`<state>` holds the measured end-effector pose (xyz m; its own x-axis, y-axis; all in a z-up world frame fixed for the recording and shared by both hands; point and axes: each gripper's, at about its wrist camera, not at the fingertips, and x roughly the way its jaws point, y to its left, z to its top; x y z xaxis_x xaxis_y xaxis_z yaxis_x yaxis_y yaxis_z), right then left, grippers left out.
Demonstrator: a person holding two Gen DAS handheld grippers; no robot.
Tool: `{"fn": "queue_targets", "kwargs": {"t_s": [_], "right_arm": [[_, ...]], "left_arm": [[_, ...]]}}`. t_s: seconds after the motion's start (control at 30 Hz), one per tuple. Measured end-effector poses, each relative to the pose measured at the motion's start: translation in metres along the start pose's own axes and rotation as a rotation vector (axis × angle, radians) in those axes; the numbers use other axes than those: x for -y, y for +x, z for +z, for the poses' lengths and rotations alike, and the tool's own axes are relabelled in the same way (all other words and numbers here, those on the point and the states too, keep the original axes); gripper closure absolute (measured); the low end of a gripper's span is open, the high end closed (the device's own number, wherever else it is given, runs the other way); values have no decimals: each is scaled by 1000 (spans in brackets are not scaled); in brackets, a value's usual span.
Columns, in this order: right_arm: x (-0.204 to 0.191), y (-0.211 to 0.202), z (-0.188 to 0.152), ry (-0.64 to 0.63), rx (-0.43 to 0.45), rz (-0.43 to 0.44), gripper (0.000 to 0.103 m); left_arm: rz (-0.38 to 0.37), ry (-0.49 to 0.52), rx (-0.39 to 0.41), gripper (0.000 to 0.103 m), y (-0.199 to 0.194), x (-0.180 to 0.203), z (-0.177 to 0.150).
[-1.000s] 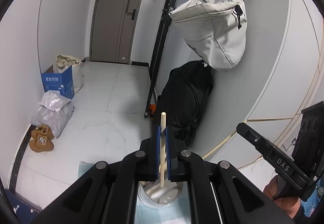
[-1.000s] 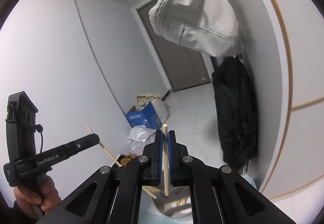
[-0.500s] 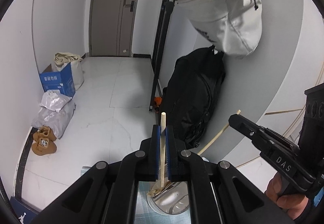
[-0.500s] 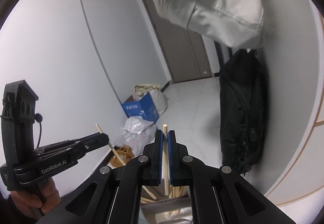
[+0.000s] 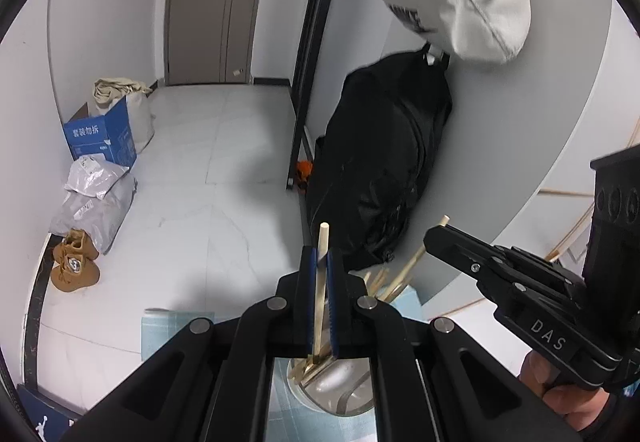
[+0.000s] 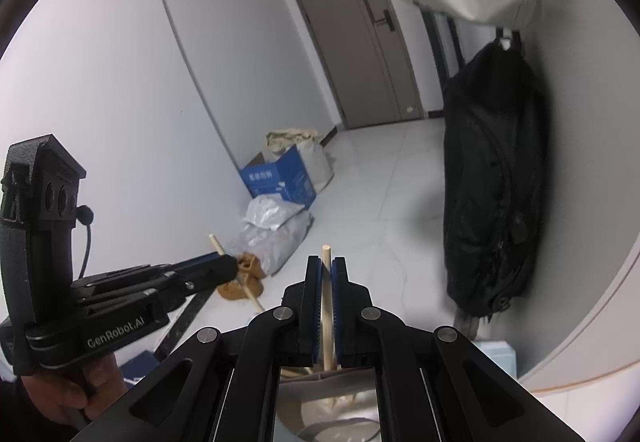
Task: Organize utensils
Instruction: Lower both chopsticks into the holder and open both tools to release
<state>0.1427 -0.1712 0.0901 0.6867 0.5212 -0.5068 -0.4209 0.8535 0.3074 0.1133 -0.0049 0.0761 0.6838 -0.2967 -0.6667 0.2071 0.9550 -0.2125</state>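
Both grippers have dropped toward the steel holder [image 5: 340, 386] since a second ago. My left gripper [image 5: 320, 262] is clamped on one chopstick [image 5: 321, 282], my right gripper [image 6: 327, 270] on another chopstick [image 6: 328, 306], lower ends over the holder's mouth. Right view reads "GenRobot.AI" on the left unit; left view reads "DAS" on the right unit, plus brown shoes [image 5: 74, 270].

Below my left gripper [image 5: 320, 306], the round steel cup [image 5: 344, 394] is crowded with pale wooden chopsticks [image 5: 396, 278]. My right gripper [image 5: 434, 236] closes in alongside. Ahead, the hanging black backpack [image 5: 376, 170] blocks; open floor lies further left.
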Motion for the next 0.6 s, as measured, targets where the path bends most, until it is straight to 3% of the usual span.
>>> {"fn": "queue_targets", "kwargs": {"t_s": [0.27, 0.6], "right_arm": [[2, 20, -15, -9, -72, 1, 99], [5, 17, -21, 20, -87, 6, 95]], "left_arm": [[-41, -29, -99, 102, 19, -7, -10], [-90, -75, -111, 101, 11, -10, -4]]}}
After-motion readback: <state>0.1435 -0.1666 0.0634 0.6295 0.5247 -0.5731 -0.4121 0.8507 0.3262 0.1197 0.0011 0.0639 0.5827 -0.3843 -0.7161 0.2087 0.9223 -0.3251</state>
